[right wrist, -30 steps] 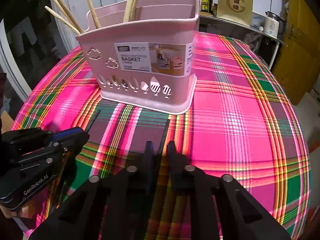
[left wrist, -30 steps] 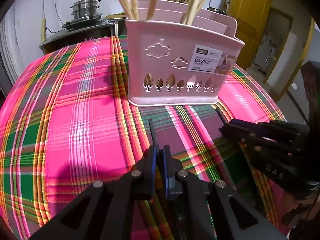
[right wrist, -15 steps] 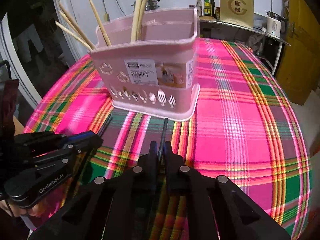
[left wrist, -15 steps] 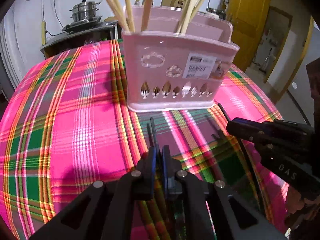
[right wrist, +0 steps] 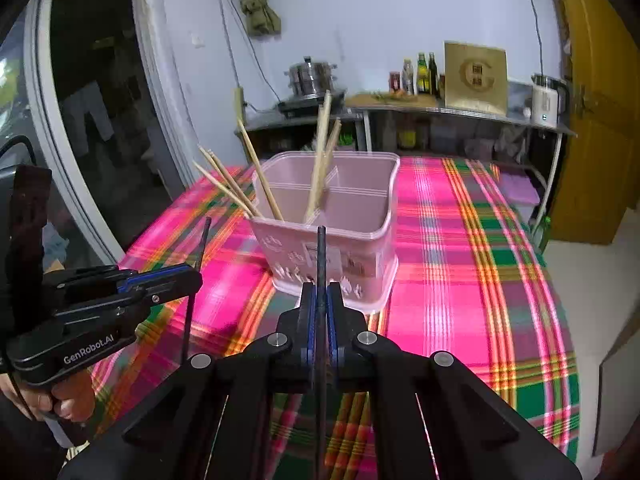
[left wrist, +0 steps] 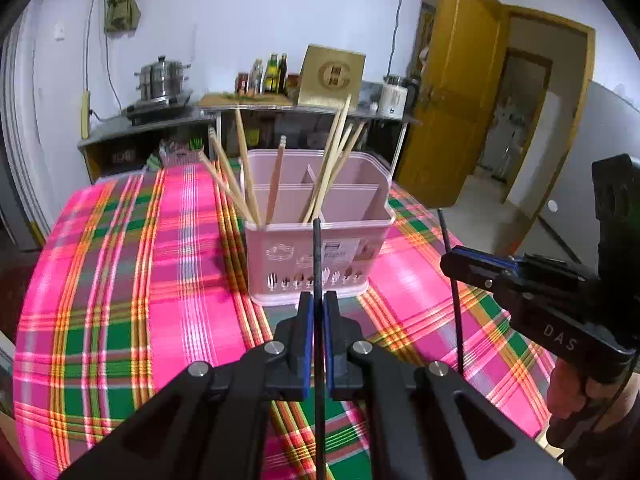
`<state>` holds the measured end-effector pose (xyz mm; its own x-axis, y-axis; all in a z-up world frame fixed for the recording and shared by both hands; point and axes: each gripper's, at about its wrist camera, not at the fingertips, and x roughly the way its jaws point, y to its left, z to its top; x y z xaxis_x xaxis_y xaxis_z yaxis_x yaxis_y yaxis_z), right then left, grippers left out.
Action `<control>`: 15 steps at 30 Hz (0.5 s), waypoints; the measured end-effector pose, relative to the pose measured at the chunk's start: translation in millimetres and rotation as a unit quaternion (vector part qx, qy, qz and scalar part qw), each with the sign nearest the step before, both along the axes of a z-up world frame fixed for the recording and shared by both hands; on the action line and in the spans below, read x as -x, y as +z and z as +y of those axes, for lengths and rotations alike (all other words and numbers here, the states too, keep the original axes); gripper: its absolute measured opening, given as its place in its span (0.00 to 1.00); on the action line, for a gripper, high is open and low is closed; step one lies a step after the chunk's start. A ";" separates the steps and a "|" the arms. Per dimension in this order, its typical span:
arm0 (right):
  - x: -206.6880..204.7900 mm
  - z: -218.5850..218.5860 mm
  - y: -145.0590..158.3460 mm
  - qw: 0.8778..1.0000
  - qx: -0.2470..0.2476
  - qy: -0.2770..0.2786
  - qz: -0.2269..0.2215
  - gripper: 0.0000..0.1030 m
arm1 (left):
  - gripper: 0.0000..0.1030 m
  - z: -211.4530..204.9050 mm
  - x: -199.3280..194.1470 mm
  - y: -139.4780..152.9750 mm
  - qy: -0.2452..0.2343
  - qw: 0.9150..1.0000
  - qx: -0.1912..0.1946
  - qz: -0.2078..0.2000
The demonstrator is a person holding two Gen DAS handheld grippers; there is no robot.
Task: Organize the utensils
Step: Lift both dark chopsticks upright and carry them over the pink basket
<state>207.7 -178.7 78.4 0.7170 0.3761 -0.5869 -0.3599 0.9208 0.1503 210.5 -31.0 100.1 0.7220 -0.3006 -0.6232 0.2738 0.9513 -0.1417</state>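
Two black chopsticks are off the table, one in each gripper. The left gripper [left wrist: 315, 312] is clamped on the left chopstick [left wrist: 317, 264], which stands nearly upright between the blue pads [left wrist: 306, 340], its tip showing in front of the basket's near wall. The right gripper [right wrist: 319, 300] pinches the right chopstick [right wrist: 321, 256] the same way, upright, with its tip level with the basket's front rim in that view.

From the left wrist view, the right gripper [left wrist: 460, 262] sits to the side with its chopstick [left wrist: 450, 276] crossing it, slightly tilted. From the right wrist view, the left gripper [right wrist: 188, 276] appears at the side with its chopstick [right wrist: 196, 284] passing down through it.

The pink basket [left wrist: 320, 256] stands on the plaid tablecloth [left wrist: 120, 280], just ahead of both grippers. It has dividers inside; wooden chopsticks [left wrist: 248, 176] lean in its compartments, one bunch [left wrist: 334, 160] resting along the centre divider.

Behind the table a counter [right wrist: 440, 110] holds a steel pot [right wrist: 310, 76], bottles [right wrist: 420, 68], a gold box [right wrist: 476, 76] and a kettle [right wrist: 546, 100]. A yellow door [left wrist: 456, 96] is open beyond.
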 end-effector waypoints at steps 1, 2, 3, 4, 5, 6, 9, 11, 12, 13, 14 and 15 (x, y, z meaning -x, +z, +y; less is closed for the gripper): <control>3.4 0.3 5.9 1.000 -0.002 0.001 -0.007 0.05 | 0.05 0.8 2.5 6.4 -0.001 1.000 0.002 -0.006; 6.0 -0.2 10.0 1.000 -0.003 0.002 -0.013 0.05 | 0.05 1.8 4.5 11.3 -0.003 1.000 0.004 -0.011; 9.9 -0.1 16.2 1.000 -0.004 0.003 -0.021 0.05 | 0.05 2.7 6.3 14.9 -0.004 1.000 0.006 -0.015; 13.2 0.1 19.4 1.000 -0.005 0.004 -0.026 0.05 | 0.05 3.8 7.5 18.1 -0.005 1.000 0.008 -0.018; 15.9 -0.2 23.8 0.999 -0.006 0.004 -0.031 0.05 | 0.05 4.5 9.0 21.8 -0.006 1.000 0.009 -0.022; 18.6 -0.2 28.3 0.999 -0.006 0.005 -0.037 0.05 | 0.05 5.1 10.3 24.7 -0.006 1.000 0.010 -0.025; 23.7 -1.3 36.1 0.999 -0.008 0.007 -0.047 0.05 | 0.05 6.6 13.7 31.1 -0.009 0.999 0.013 -0.032; 25.9 -1.3 39.4 0.999 -0.008 0.008 -0.052 0.05 | 0.05 6.6 16.8 33.0 -0.011 0.999 0.016 -0.034; 26.9 -2.6 39.9 0.999 -0.008 0.008 -0.053 0.05 | 0.05 6.6 17.6 33.7 -0.011 0.999 0.016 -0.035; 27.8 -2.4 41.2 0.998 -0.009 0.009 -0.055 0.05 | 0.05 6.7 17.8 34.6 -0.013 0.999 0.016 -0.035; 28.6 -3.3 42.1 0.998 -0.009 0.010 -0.056 0.05 | 0.05 7.6 18.1 34.7 -0.014 0.999 0.017 -0.036; 29.3 -3.2 43.0 0.998 -0.008 0.011 -0.057 0.05 | 0.05 8.3 18.3 35.1 -0.015 0.999 0.018 -0.036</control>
<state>178.3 -181.9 121.4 0.7705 0.4013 -0.4953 -0.3953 0.9103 0.1226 192.2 -22.8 135.2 0.7551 -0.3432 -0.5586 0.3119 0.9375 -0.1543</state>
